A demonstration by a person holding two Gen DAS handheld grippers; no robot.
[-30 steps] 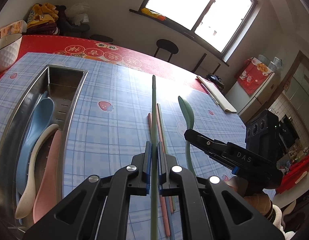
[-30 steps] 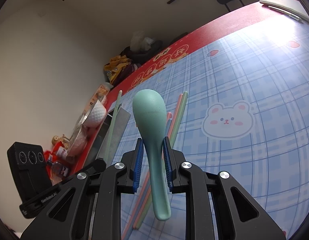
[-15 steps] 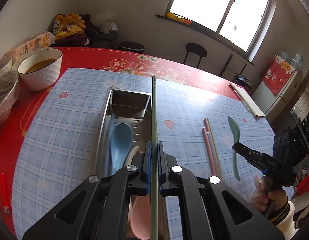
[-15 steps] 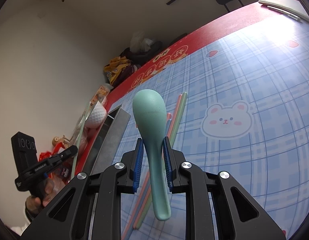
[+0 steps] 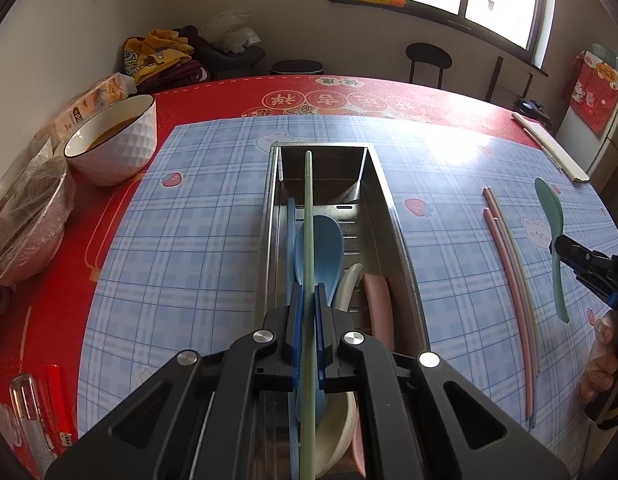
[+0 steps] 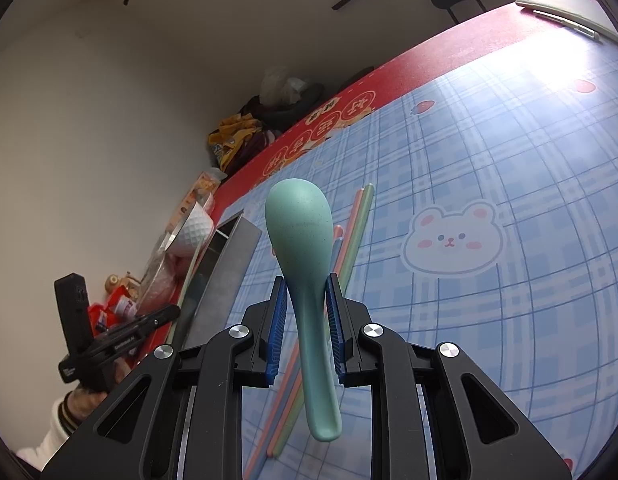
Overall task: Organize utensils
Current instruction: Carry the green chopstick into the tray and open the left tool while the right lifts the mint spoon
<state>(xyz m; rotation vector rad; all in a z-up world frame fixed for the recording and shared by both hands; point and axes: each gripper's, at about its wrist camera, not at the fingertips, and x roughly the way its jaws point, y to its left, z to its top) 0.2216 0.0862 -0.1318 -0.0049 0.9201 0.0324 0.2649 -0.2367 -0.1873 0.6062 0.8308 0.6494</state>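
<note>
On the left of the table stood a white bowl [image 5: 113, 140], well apart from the work. The left gripper [image 5: 307, 304] was clamped tight on a green chopstick [image 5: 307, 248], gripped near mid-length, and hung over the steel tray [image 5: 393, 216]. The chopstick ran lengthwise along the tray, its tip near the far wall. A blue spoon [image 5: 325, 248], a white spoon [image 5: 347, 284] and a pink spoon [image 5: 379, 304] already lay in the tray.

The step in hand appeared to be depositing the chopstick. To do it well, the stick should be kept parallel to the tray's long walls, lowered until it nearly rested on the spoons, and only then released, so that it would not bounce out or end up lying across the rim.

To the right, loose chopsticks [image 5: 509, 272] lay on the checked mat. Farthest right, the right gripper [image 6: 307, 320] was closed on the handle of a teal spoon [image 6: 301, 236], bowl forward, held clear above the mat.
</note>
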